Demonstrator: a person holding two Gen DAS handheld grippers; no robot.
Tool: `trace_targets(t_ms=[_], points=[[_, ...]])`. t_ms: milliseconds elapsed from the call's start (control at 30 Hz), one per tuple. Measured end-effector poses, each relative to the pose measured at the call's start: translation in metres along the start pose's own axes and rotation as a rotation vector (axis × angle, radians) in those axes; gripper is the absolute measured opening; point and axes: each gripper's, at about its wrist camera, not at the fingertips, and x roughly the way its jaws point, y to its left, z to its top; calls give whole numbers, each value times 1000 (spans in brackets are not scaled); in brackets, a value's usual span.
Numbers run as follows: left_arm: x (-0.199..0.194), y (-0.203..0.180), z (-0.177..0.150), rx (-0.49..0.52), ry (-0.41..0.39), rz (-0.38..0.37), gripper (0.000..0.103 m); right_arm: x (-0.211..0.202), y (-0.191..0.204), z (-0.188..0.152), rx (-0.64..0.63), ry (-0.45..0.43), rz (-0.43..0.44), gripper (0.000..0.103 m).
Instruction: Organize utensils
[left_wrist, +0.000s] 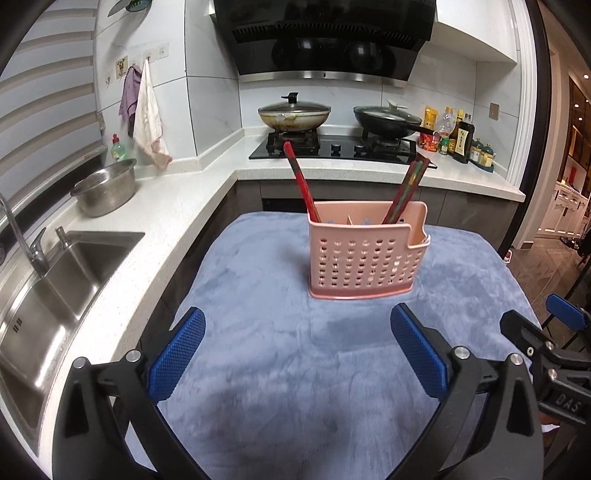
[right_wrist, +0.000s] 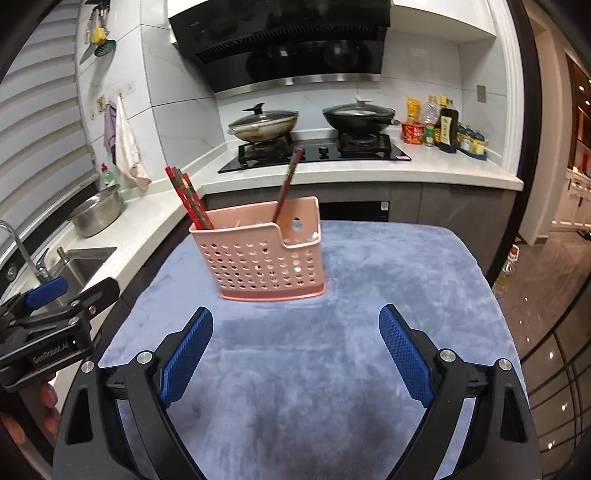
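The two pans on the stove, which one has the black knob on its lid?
The pale, stained pan on the left burner; its glass lid carries a black knob. The black wok on the right burner has a light-coloured lid handle instead.

Both views are evenly and fairly brightly lit with cool indoor light; no lamp is in view. The cloth (left_wrist: 258, 369) carries only soft, faint shadows, darkest just beside the holder (left_wrist: 365, 251). Glare streaks the range hood (left_wrist: 325, 37) and the sink (left_wrist: 55, 288). Warm spots of light glint on the floor (right_wrist: 546, 332) at right. Fisheye distortion bends the counter (left_wrist: 155, 206) and blinds, black vignette fills the corners, and the near cloth looks slightly smeared.
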Motion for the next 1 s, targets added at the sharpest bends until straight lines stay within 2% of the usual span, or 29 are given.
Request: trace_targets(t_ms=[400, 533, 1000], points=[[4, 1, -20, -18, 56, 29, 96, -6, -5, -19, -19, 4, -66, 97], [2, 0, -23, 5, 46, 55, 96, -8, -3, -23, -30, 9, -79, 97], [0, -1, -29, 3, 57, 62, 96, -15, -1, -30, -37, 22, -91, 97]])
